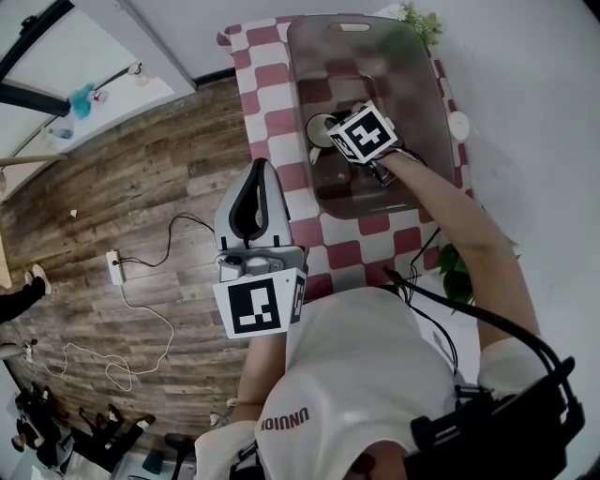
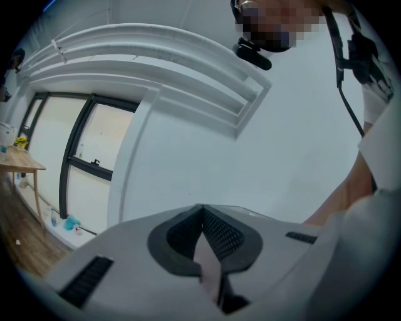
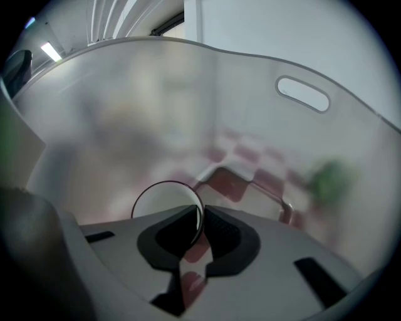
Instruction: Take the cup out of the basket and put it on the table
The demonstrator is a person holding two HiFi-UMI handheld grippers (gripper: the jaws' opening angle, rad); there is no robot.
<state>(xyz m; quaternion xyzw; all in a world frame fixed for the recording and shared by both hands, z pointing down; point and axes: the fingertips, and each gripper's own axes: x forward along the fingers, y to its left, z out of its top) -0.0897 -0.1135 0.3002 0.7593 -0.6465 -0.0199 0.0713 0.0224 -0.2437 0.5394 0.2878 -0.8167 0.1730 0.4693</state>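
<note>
A translucent grey basket [image 1: 424,80] stands on the table with a red-and-white checked cloth [image 1: 270,94]. Inside it sits a pale round cup [image 1: 320,126]. My right gripper [image 1: 336,139] reaches into the basket from the right. In the right gripper view the right gripper [image 3: 200,212] is shut on the cup's thin rim, and the cup [image 3: 164,199] opens toward the camera against the basket wall [image 3: 250,81]. My left gripper [image 1: 256,199] hovers at the table's left edge, outside the basket. The left gripper [image 2: 202,213] is shut with nothing in it and points up at a white wall.
Green plants stand at the table's far corner [image 1: 422,21] and near my right arm [image 1: 456,269]. A small white disc [image 1: 458,124] lies right of the basket. A power strip [image 1: 113,267] with a cable lies on the wooden floor at left.
</note>
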